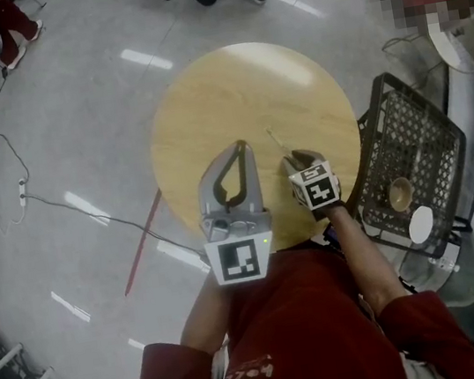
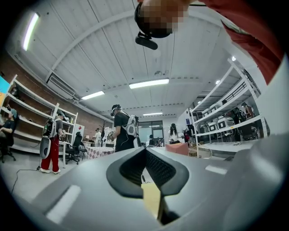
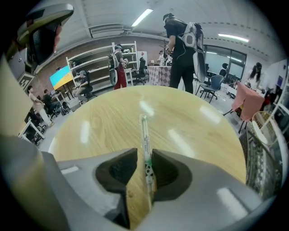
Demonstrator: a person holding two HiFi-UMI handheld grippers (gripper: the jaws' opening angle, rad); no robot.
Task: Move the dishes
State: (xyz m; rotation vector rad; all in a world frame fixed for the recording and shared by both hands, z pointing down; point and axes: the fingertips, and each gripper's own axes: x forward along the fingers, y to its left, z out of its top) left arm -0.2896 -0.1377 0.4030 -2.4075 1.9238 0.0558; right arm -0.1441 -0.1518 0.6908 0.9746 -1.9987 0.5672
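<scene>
A pair of pale chopsticks (image 3: 143,135) with green print lies on the round wooden table (image 1: 231,96), pointing away from me; in the head view the chopsticks (image 1: 276,140) show as a thin line ahead of my right gripper (image 1: 297,162). My right gripper (image 3: 144,155) tilts down over their near end. The sticks lie between its jaws, against the right pad, with a sliver of table showing at the left pad. My left gripper (image 1: 240,148) hovers level above the table's near side. In the left gripper view my left gripper (image 2: 145,151) is shut with nothing in it.
A black wire basket (image 1: 429,136) stands right of the table, holding a brown bowl (image 1: 400,194) and a white plate (image 1: 421,224). A cable (image 1: 61,207) and a red strip (image 1: 143,244) cross the floor at left. People (image 3: 183,43) stand beyond the table's far edge.
</scene>
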